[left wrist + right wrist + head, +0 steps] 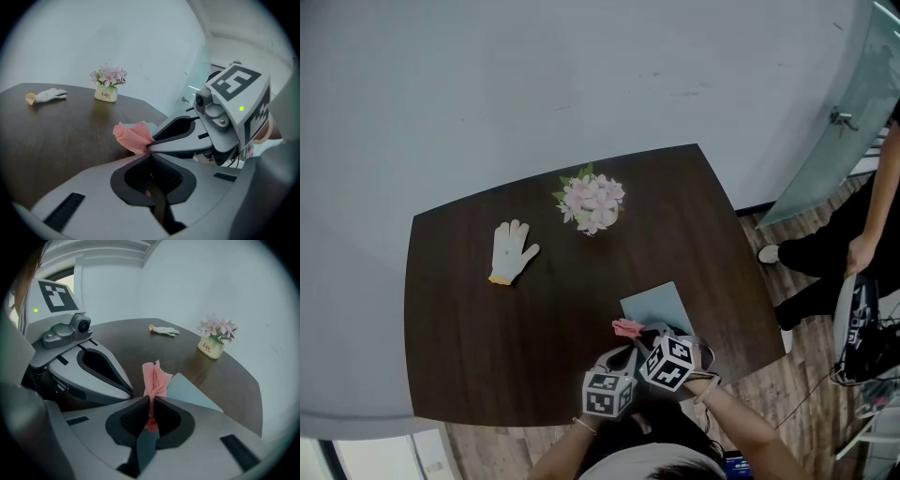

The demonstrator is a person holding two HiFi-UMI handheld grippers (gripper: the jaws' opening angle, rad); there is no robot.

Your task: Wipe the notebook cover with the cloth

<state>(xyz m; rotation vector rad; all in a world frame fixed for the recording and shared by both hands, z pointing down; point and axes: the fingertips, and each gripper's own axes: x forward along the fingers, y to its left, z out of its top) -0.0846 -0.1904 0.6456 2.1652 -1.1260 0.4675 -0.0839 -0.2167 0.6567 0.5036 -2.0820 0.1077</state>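
Two tools sit close together: the right gripper [152, 399] pinches the pink cloth [157, 378] beside the notebook [187, 392] — the left gripper [150, 157] is closed.

The left gripper [150, 157] and the right gripper [152, 398] were held side by side, low and close to the body, their marker cubes [675, 363] nearly touching. The right gripper's jaws were clamped on the pink cloth [157, 378], which stood up out of them. The left gripper's jaws were pressed together, with their tips right at the right gripper's jaw tip. The left forearm [561, 450] and the right forearm [742, 420] reached forward, both bare.
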